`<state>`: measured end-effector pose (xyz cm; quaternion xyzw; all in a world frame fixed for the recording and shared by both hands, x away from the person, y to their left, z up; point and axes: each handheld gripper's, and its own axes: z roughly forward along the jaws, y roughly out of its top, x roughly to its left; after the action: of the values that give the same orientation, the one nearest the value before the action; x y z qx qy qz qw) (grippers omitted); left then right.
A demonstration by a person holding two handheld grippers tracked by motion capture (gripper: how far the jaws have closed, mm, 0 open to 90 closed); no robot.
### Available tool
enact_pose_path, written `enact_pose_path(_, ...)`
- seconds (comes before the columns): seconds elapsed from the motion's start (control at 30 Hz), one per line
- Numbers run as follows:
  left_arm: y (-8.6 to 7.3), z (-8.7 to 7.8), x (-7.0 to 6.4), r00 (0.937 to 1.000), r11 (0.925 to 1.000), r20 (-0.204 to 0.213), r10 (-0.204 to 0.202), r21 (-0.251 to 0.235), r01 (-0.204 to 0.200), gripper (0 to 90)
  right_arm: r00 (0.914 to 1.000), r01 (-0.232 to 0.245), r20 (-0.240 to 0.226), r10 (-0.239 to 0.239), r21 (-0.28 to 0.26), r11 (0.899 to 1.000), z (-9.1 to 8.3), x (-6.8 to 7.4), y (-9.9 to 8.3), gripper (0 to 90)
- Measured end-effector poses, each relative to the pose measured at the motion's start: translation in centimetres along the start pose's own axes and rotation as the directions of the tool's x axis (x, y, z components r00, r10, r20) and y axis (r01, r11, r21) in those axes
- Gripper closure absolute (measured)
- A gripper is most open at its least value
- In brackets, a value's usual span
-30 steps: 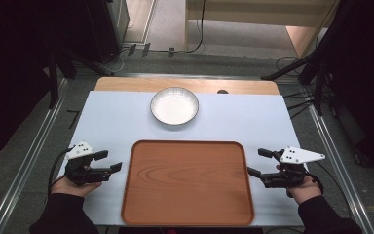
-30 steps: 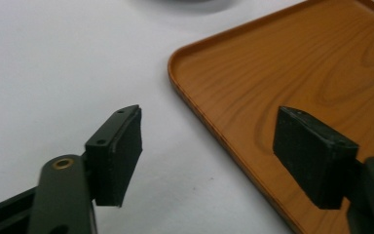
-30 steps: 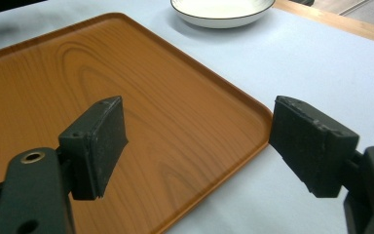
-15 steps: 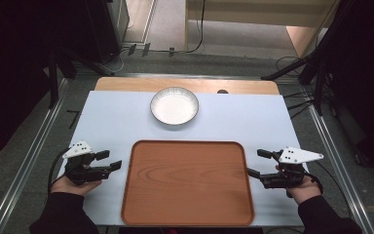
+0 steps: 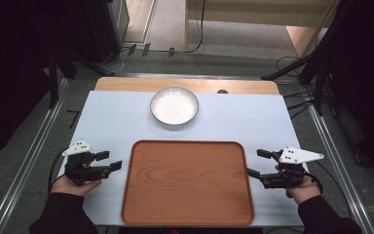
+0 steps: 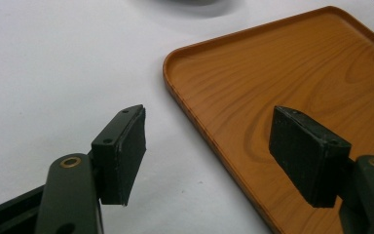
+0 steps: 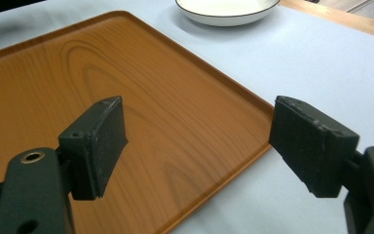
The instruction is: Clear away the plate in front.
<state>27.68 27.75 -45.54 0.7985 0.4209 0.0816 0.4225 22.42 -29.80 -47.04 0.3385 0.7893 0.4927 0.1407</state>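
Note:
An empty wooden tray (image 5: 187, 180) lies at the table's near middle. A white bowl (image 5: 174, 105) stands beyond it, also empty. My left gripper (image 5: 110, 161) is open just off the tray's left edge, held low over the white table top. In the left gripper view the jaws (image 6: 209, 151) straddle the tray's rim (image 6: 195, 117) with nothing between them. My right gripper (image 5: 256, 163) is open at the tray's right edge. In the right gripper view its jaws (image 7: 199, 141) stand wide over the tray's corner (image 7: 78, 73), and the bowl (image 7: 226, 7) shows at the top.
The white table top (image 5: 253, 117) has a bare wooden strip (image 5: 126, 84) along its far edge. Metal rails (image 5: 34, 161) run down both sides of the table. Cables and stand legs lie on the floor beyond (image 5: 292, 63).

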Motion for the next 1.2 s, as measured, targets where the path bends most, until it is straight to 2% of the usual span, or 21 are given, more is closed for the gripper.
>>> enact_pose_path(0.23,0.1,0.2,-0.2,0.9997,0.9997,0.001,0.023,0.004,-0.023,28.3,1.0,0.002,0.004,-0.002,0.003,1.0,0.0,0.0,0.0,21.9)
enact_pose_path(0.3,0.1,0.1,-0.3,0.9997,0.9998,0.018,0.019,0.004,-0.019,29.1,1.0,0.005,0.002,-0.005,0.005,1.0,0.1,0.0,0.0,21.9)
enact_pose_path(0.43,0.3,0.1,-0.6,0.999,0.9994,0.027,0.035,-0.005,-0.035,29.4,1.0,0.003,0.008,-0.003,0.011,1.0,0.1,0.0,0.0,21.9)
enact_pose_path(0.57,0.4,0.2,-0.6,0.9996,0.9998,0.023,0.02,0.003,-0.02,28.5,1.0,0.006,0.008,-0.006,0.011,1.0,0.1,0.0,-0.1,21.9)
enact_pose_path(0.87,0.6,0.4,-0.7,0.9997,0.9997,-0.015,0.02,0.015,-0.02,27.8,0.9999,0.004,0.01,-0.004,0.014,1.0,0.1,0.0,-0.1,21.9)
enact_pose_path(1.07,0.7,0.5,-0.6,0.9997,0.9997,-0.022,0.007,0.022,-0.006,27.8,0.9999,0.006,0.009,-0.006,0.021,1.0,0.1,0.1,-0.1,21.9)
enact_pose_path(1.2,1.0,0.7,-0.9,0.9993,0.9995,-0.021,-0.03,0.011,0.03,27.4,1.0,0.003,0.008,-0.004,0.026,1.0,0.1,0.0,-0.1,21.9)
